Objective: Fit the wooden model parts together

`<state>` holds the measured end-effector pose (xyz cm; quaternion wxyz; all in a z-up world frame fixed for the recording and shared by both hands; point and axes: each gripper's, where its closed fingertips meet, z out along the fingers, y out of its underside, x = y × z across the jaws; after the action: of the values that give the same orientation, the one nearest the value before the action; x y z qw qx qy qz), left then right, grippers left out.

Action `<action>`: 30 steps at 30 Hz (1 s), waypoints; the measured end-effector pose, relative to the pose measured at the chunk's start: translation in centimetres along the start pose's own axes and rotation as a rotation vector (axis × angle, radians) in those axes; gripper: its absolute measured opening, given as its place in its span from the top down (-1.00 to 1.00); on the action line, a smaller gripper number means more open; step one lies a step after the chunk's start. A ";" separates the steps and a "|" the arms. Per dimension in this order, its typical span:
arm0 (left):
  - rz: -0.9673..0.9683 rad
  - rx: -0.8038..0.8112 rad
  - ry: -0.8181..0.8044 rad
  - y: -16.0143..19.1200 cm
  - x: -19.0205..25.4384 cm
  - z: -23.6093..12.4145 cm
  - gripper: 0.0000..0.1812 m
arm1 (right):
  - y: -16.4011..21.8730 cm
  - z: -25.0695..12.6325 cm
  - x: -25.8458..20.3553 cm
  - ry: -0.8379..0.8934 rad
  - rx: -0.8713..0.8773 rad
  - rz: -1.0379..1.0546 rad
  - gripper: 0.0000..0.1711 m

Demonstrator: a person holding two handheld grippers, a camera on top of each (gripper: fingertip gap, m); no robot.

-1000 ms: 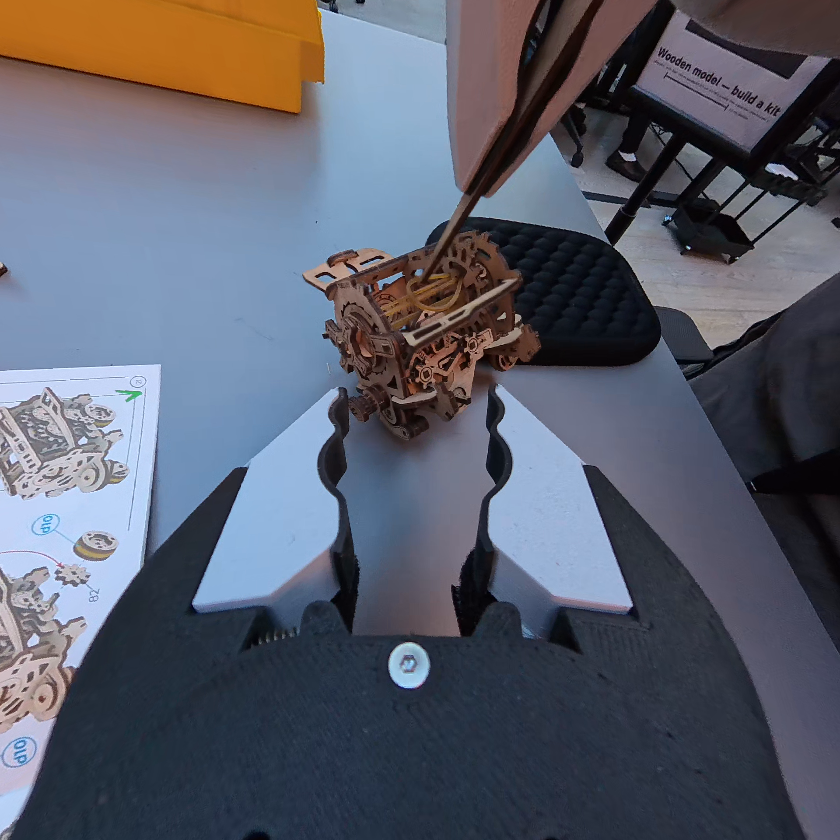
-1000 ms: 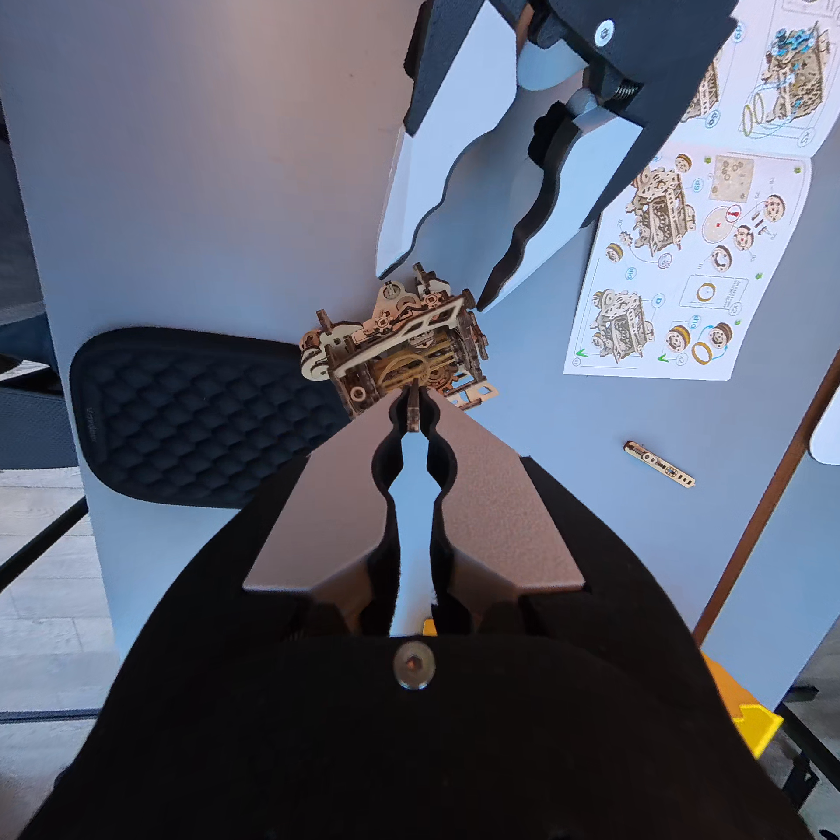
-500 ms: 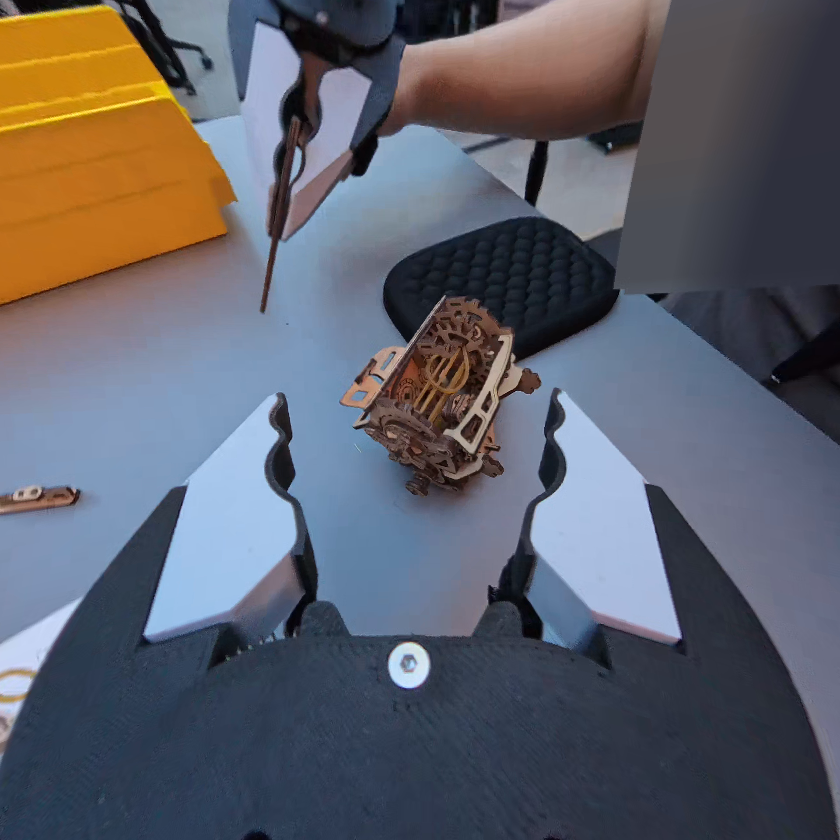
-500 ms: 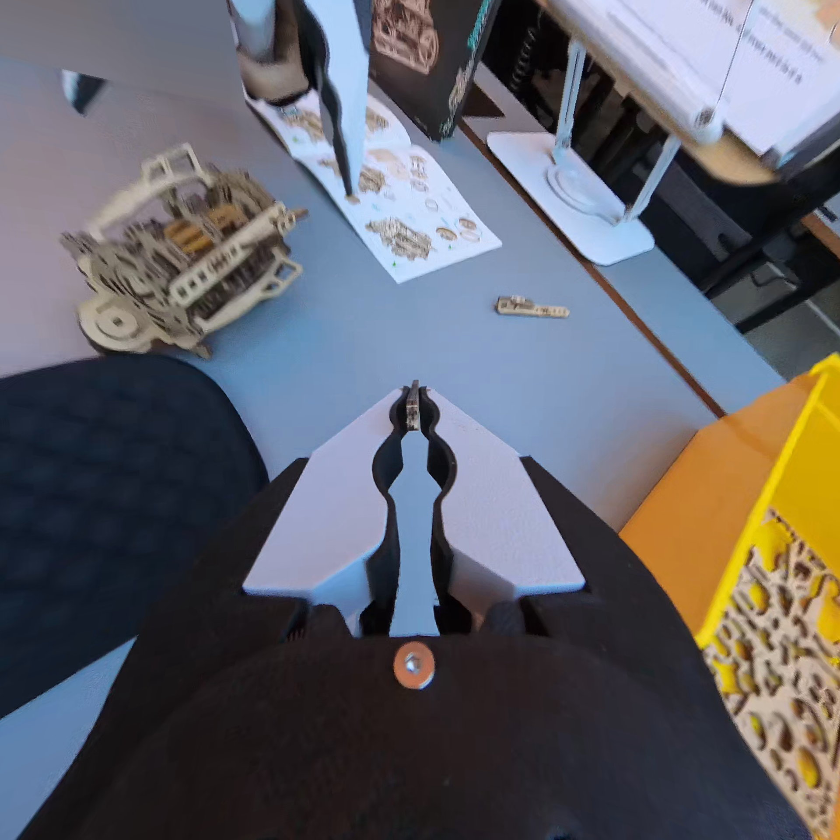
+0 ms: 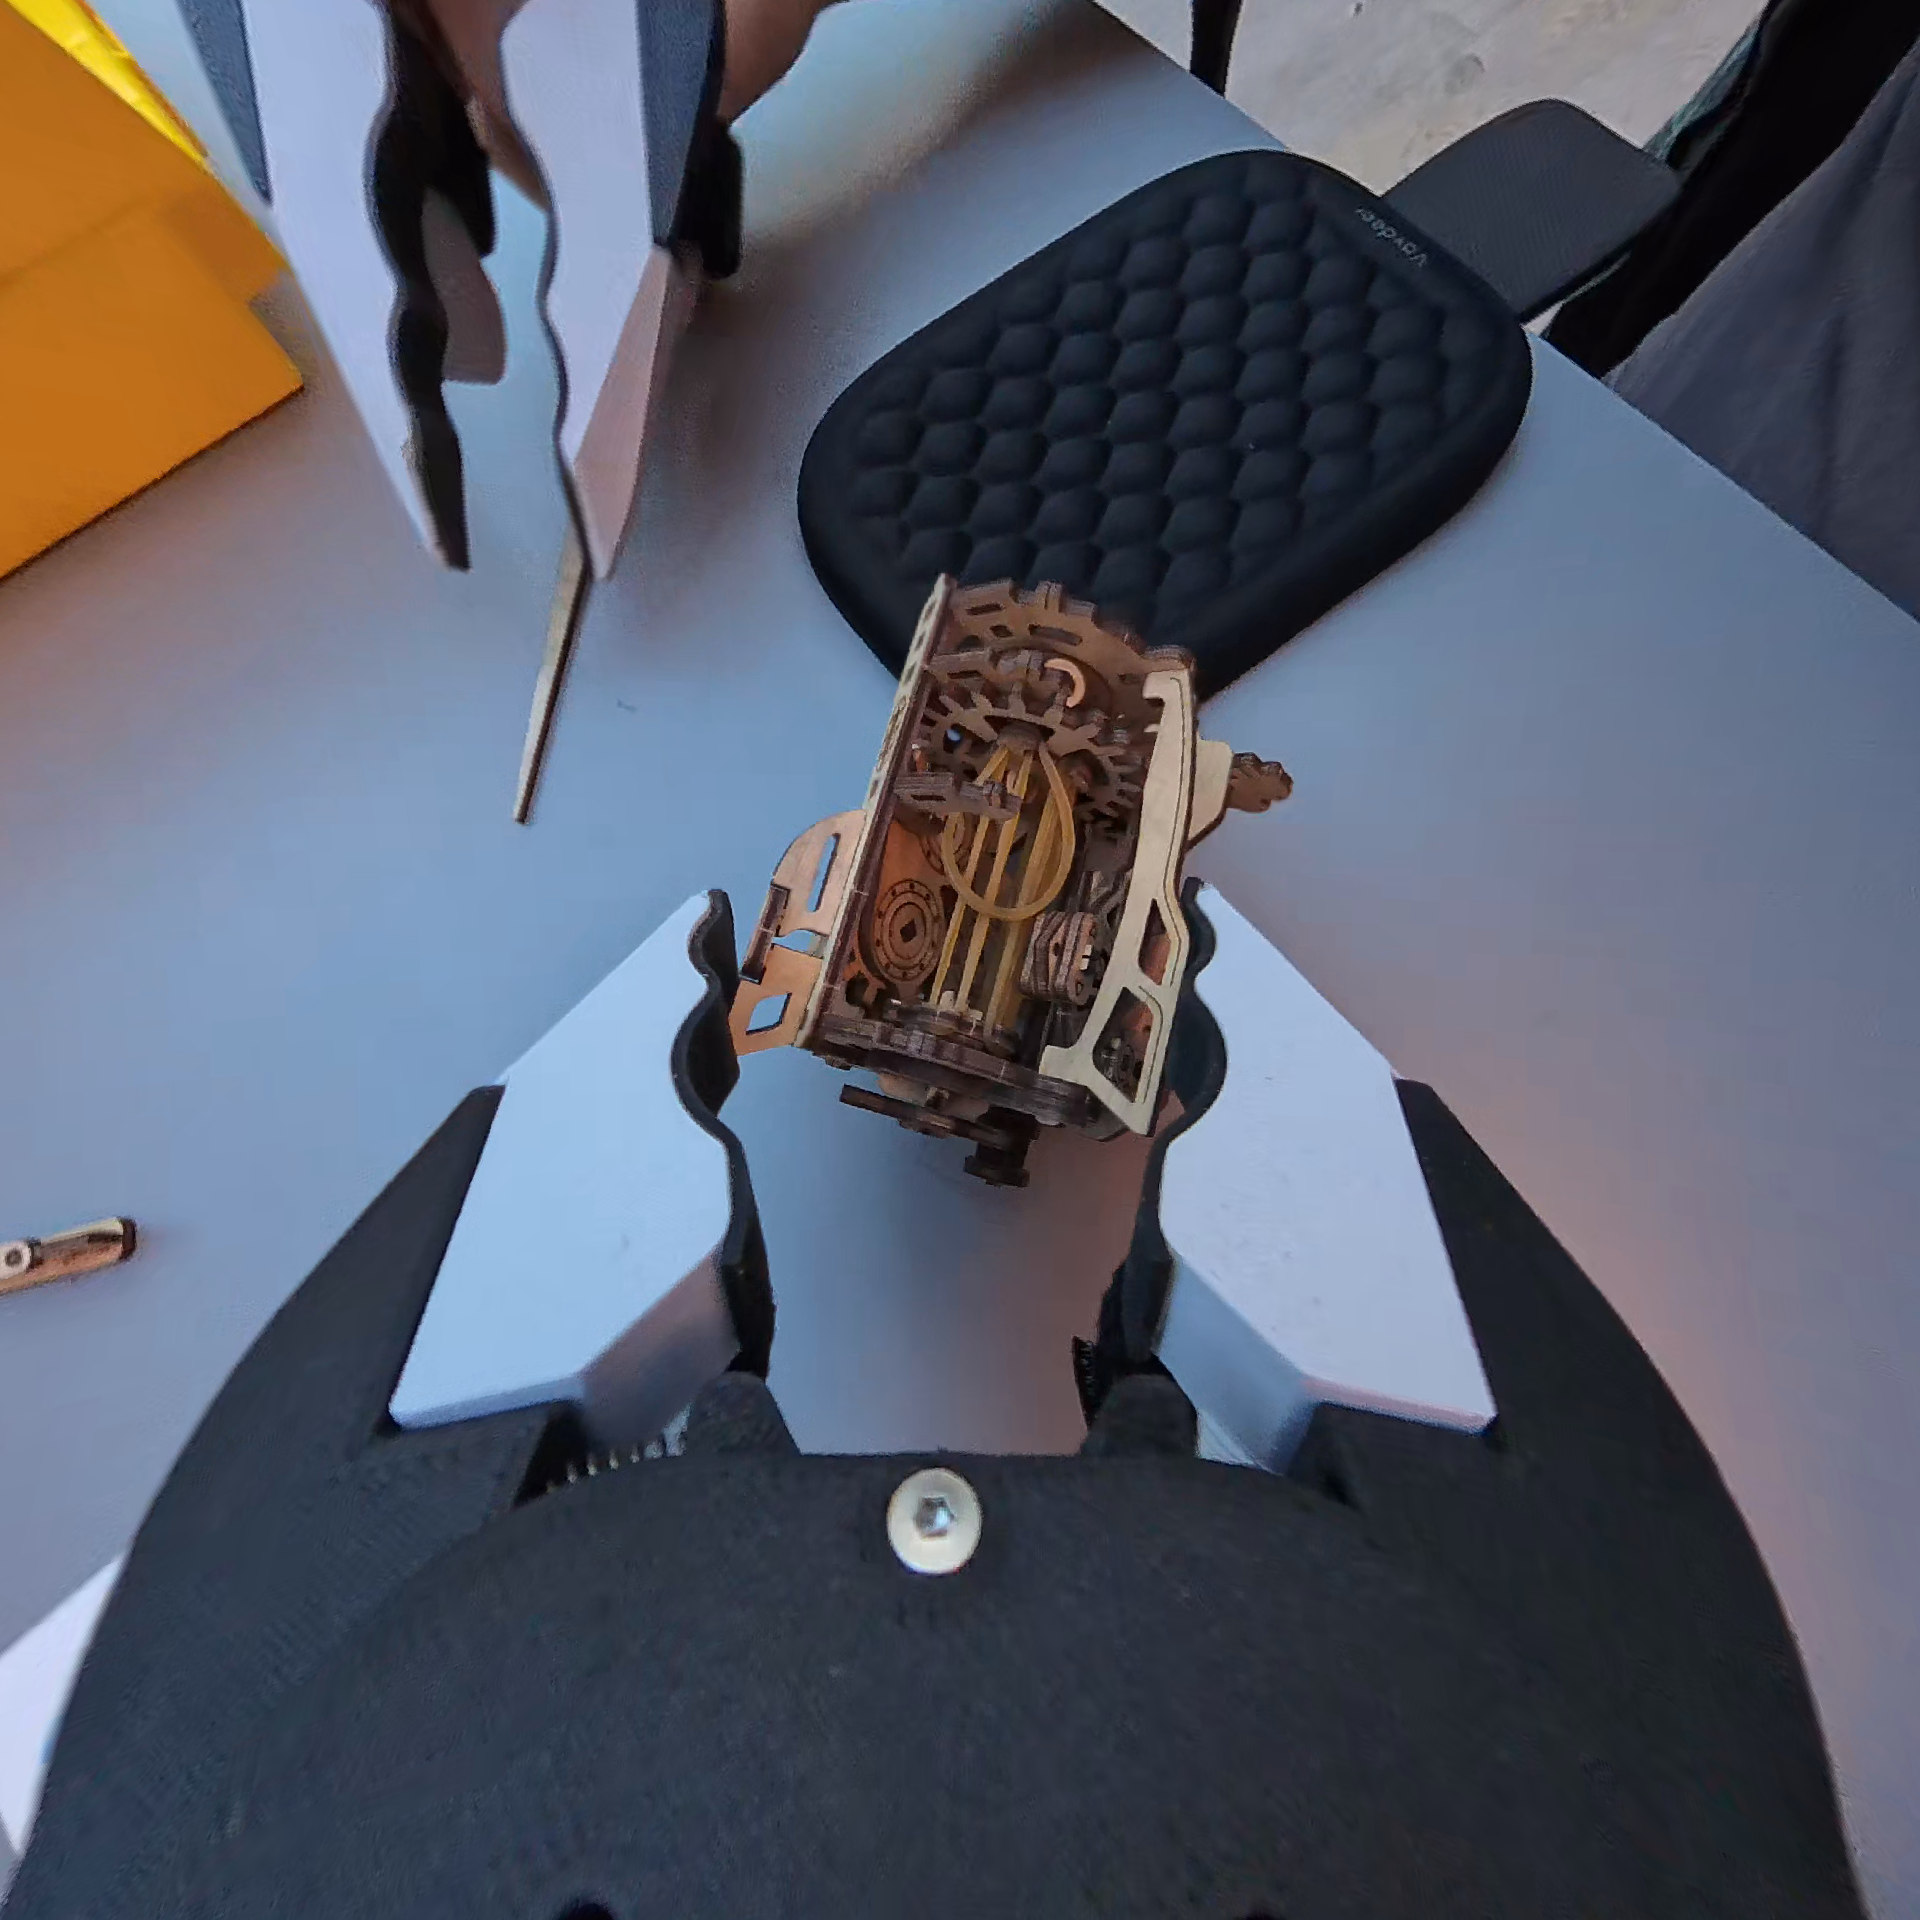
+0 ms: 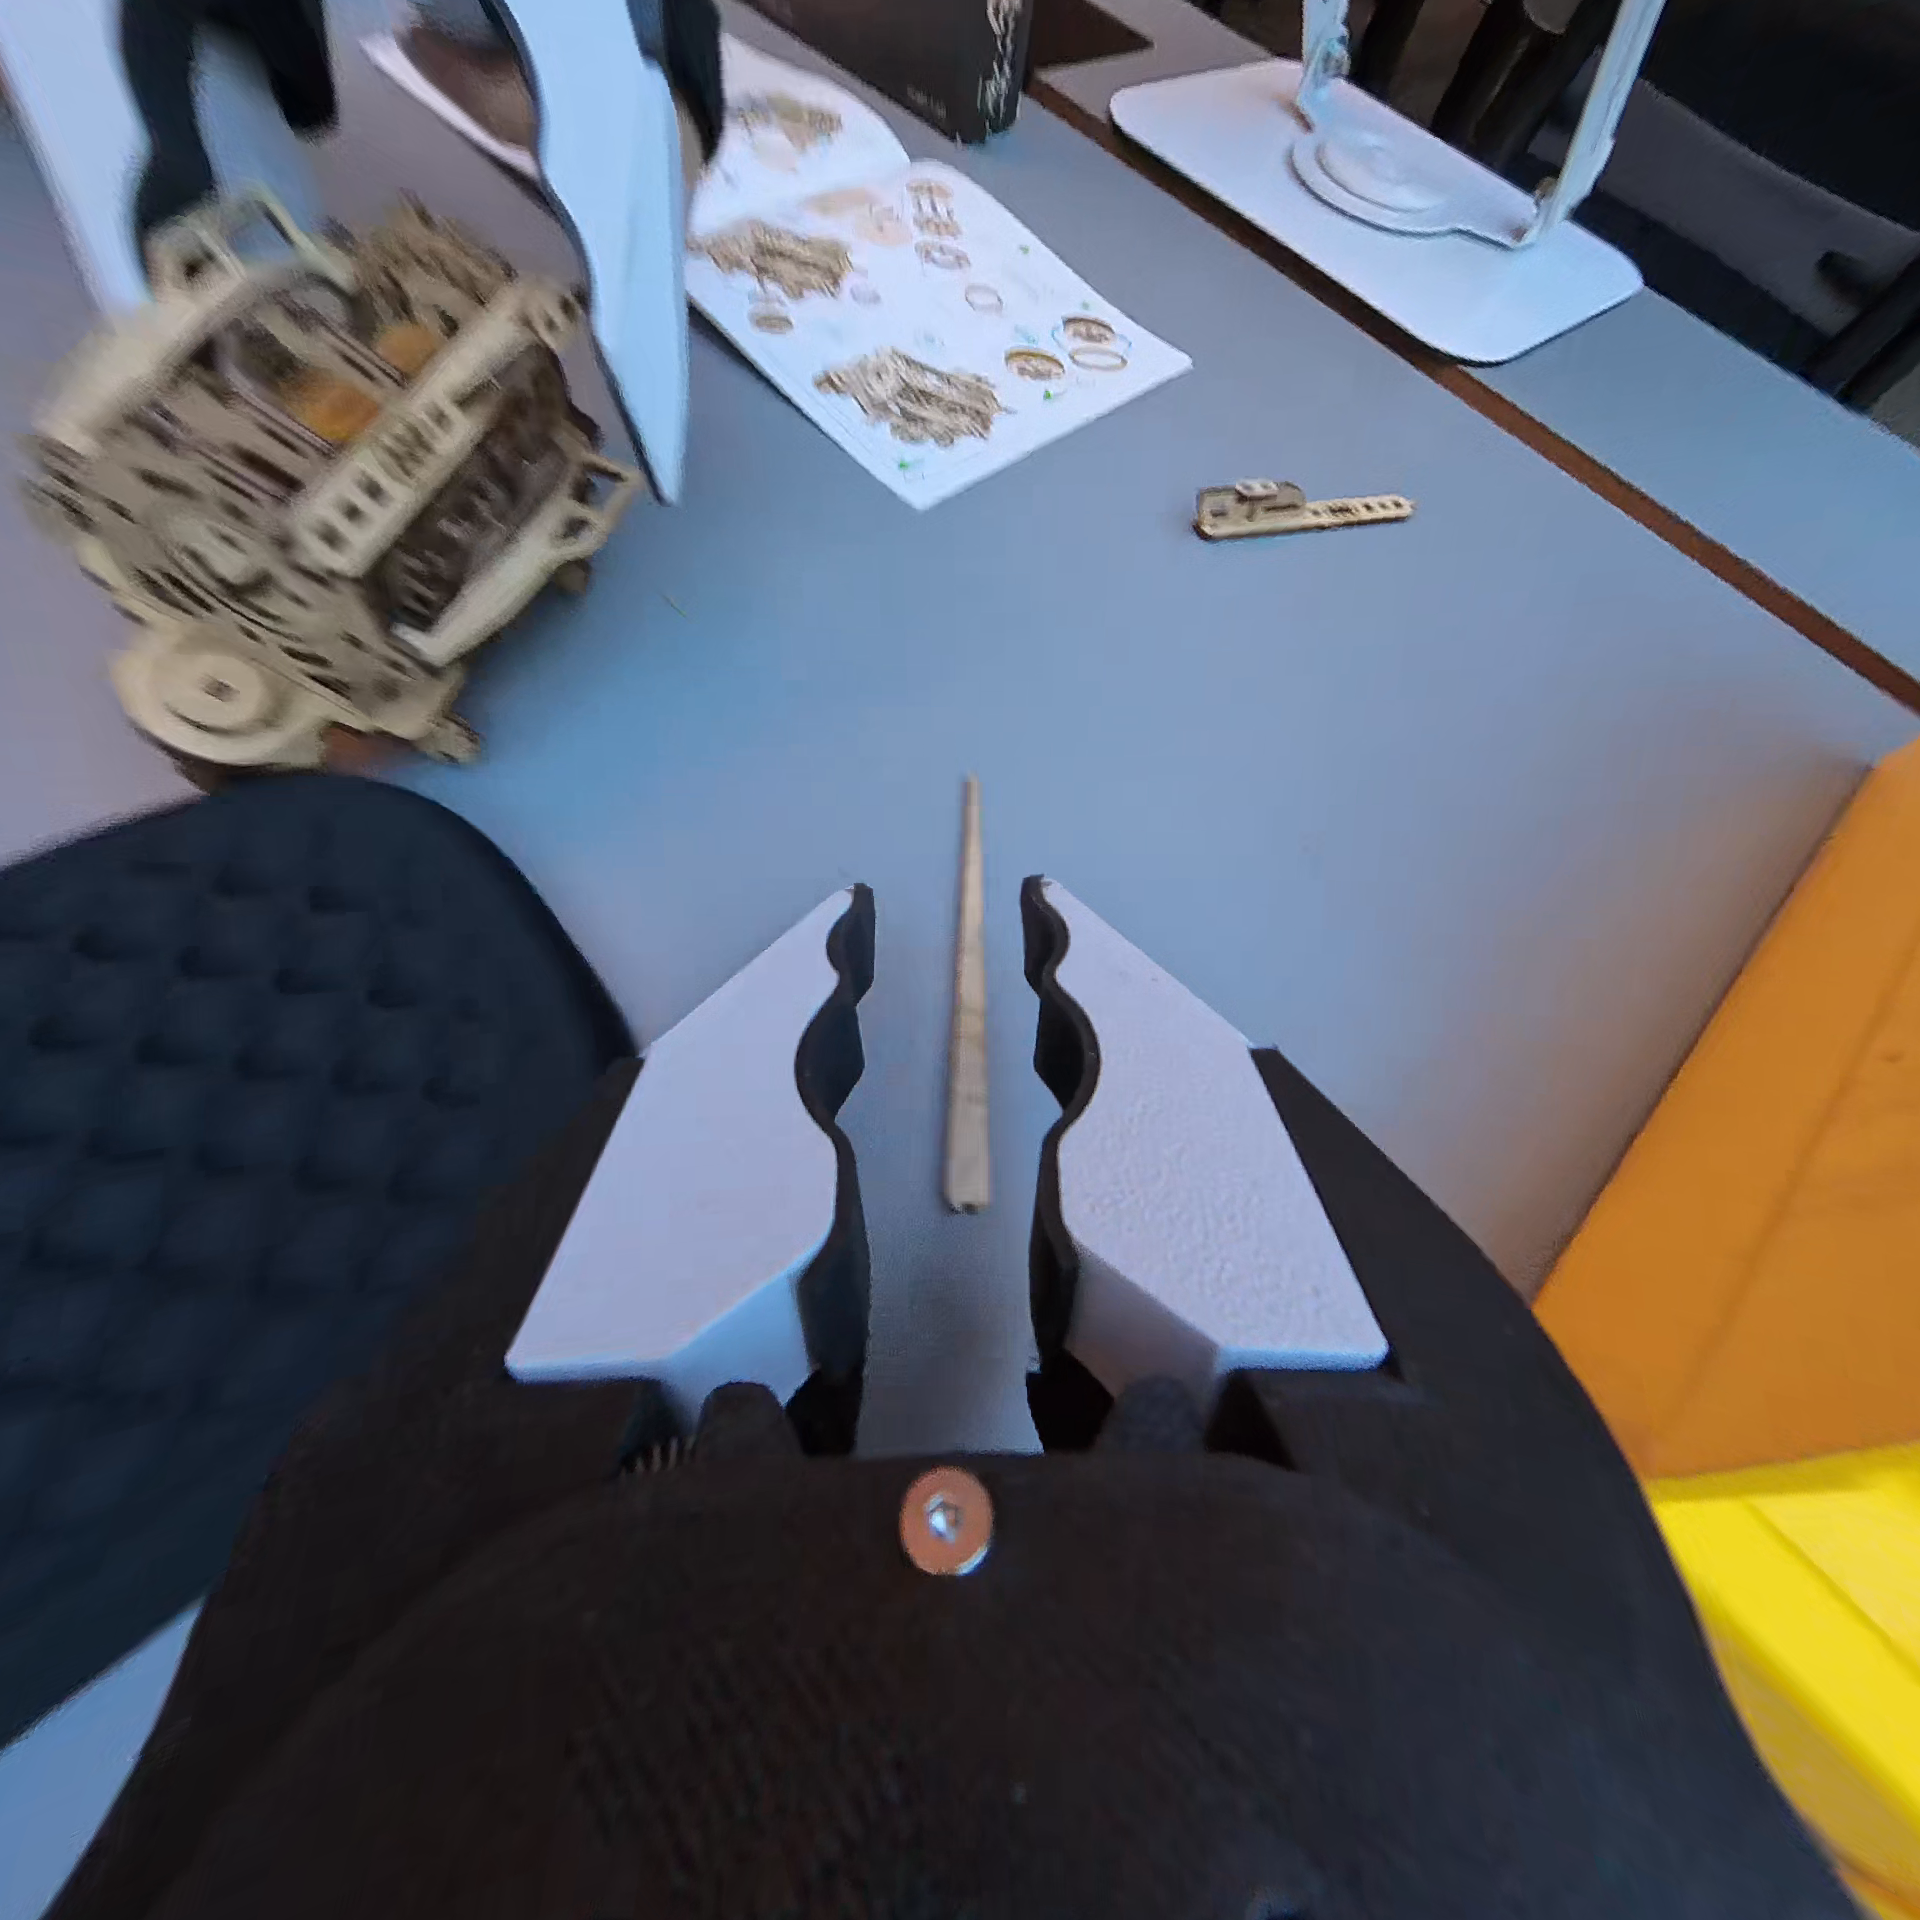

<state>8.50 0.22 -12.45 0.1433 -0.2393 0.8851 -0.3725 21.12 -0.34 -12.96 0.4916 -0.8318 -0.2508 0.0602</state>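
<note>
Left wrist view: the left gripper [image 5: 951,935] is angled down at the grey worktop [image 5: 312,935], fingers spread around the near end of the wooden model [image 5: 1013,883]; the right-hand finger [image 5: 1283,1122] is seen against the model's pale side frame, the other finger just beside a side tab, firm grip cannot be told. The model is set on the worktop at the edge of the black quilted pad [image 5: 1174,416]. The right gripper [image 5: 514,561] is seen upper left, pointed steeply down, fingers parted, a thin wooden stick [image 5: 551,686] below its tips. A small wooden part [image 5: 62,1252] is seen at the left edge, a yellow box [image 5: 94,343] far left. Right wrist view: the right gripper [image 6: 945,894] is held low over the worktop [image 6: 1247,779], fingers open, the wooden stick [image 6: 968,1018] lying between them untouched. The model [image 6: 301,488], blurred, is seen upper left between the left gripper's fingers [image 6: 623,260], beside the pad [image 6: 229,1122]. An instruction sheet [image 6: 935,332] and a wooden strip [image 6: 1299,511] are seen beyond.
</note>
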 end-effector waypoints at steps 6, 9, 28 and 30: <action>-0.111 -0.061 -0.145 1.7 1.2 -1.5 0.09 | -4.3 0.2 -7.9 -0.257 0.074 0.035 0.65; -0.167 -0.097 -0.224 2.3 2.2 -2.4 0.09 | -5.6 1.3 -10.6 -0.350 0.058 0.013 0.60; -0.435 -0.170 -0.656 4.3 7.9 -9.9 0.04 | -8.5 6.0 -16.2 -0.523 0.004 -0.109 0.58; -0.430 -0.184 -0.676 4.2 8.1 -10.2 0.04 | -8.5 5.9 -16.3 -0.518 -0.004 -0.114 0.57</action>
<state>-4.08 4.51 -9.18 0.3229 -0.5396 0.7476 -0.2137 1.94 -0.12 -11.16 0.4118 -0.7742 -0.4148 0.2429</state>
